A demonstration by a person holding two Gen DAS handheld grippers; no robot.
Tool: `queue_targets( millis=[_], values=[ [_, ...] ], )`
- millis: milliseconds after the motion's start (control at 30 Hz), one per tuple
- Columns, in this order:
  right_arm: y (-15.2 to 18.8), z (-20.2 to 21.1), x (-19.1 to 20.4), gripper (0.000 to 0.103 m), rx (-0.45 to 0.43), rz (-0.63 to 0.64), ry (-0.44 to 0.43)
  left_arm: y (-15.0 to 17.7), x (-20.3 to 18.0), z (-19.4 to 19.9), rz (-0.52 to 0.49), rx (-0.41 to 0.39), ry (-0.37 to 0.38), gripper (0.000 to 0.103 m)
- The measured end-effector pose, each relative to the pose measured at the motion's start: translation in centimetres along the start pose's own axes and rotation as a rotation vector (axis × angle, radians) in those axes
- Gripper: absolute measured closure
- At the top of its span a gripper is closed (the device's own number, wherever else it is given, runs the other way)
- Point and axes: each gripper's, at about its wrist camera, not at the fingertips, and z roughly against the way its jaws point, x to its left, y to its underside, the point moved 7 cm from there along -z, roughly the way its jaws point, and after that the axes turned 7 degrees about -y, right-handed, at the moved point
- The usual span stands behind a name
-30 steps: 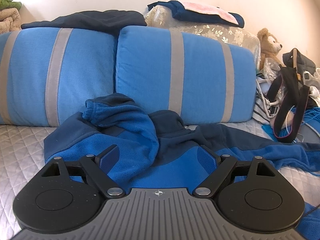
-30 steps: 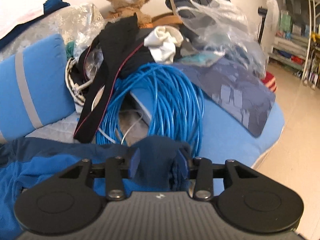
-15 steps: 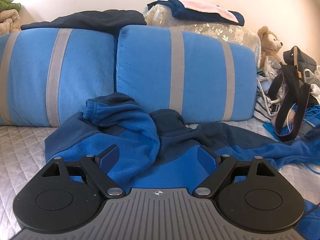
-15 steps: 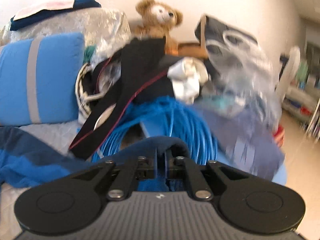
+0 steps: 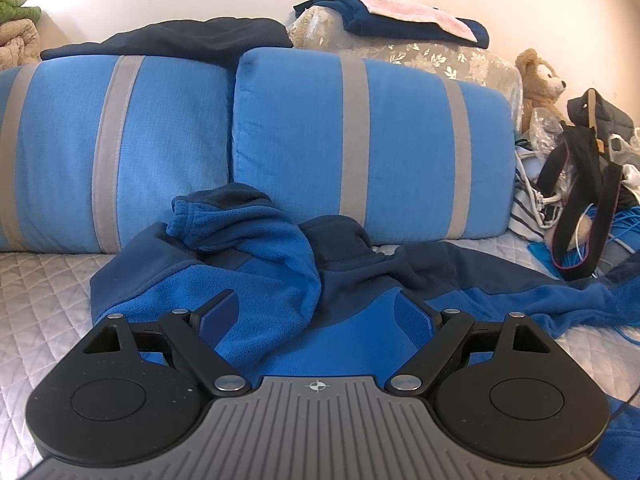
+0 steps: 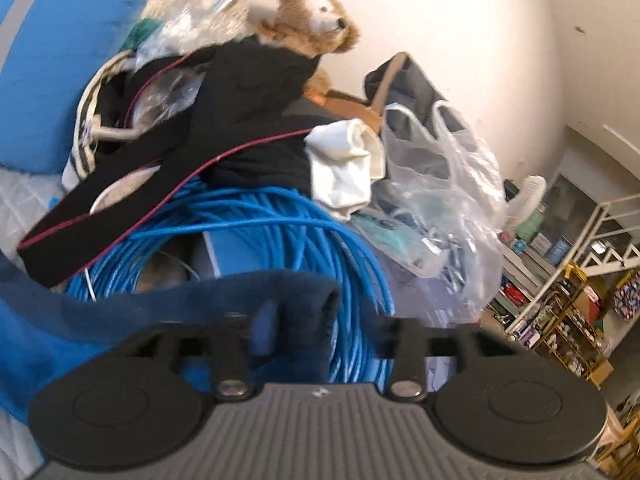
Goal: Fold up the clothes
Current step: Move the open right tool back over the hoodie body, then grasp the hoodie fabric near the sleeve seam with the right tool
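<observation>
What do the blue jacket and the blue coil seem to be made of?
The two-tone blue fleece jacket looks like soft, matte fleece: its surface is fuzzy and napped. The coiled bright blue cable seems plastic-sheathed, being smooth and slightly glossy.

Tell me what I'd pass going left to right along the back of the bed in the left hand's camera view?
Left striped cushion → right striped cushion → teddy bear → black strap.

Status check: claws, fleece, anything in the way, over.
Left claw open above the blue fleece jacket. Right claw blurred, dark cuff between its fingers, grip unclear. Coiled blue cable just beyond.
</observation>
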Motion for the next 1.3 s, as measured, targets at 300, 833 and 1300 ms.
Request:
queue_targets(
  millis=[300,833,1300],
  values=[
    [0.3,7.0,0.7,0.015,-0.102,-0.109,-0.162,0.0,-0.1,0.2,-0.001,-0.007,0.001,0.017],
    [3.1,13.3,21.5,0.049,-0.149,0.391,-0.712,0.0,-0.3,0.2,-0.015,-0.027,-0.009,0.017],
    [2.6,11.5,35.4,0.082,-0.101,0.700,-0.811,0.2,-0.1,-0.1,-0.022,-0.016,-0.016,0.017]
  ],
)
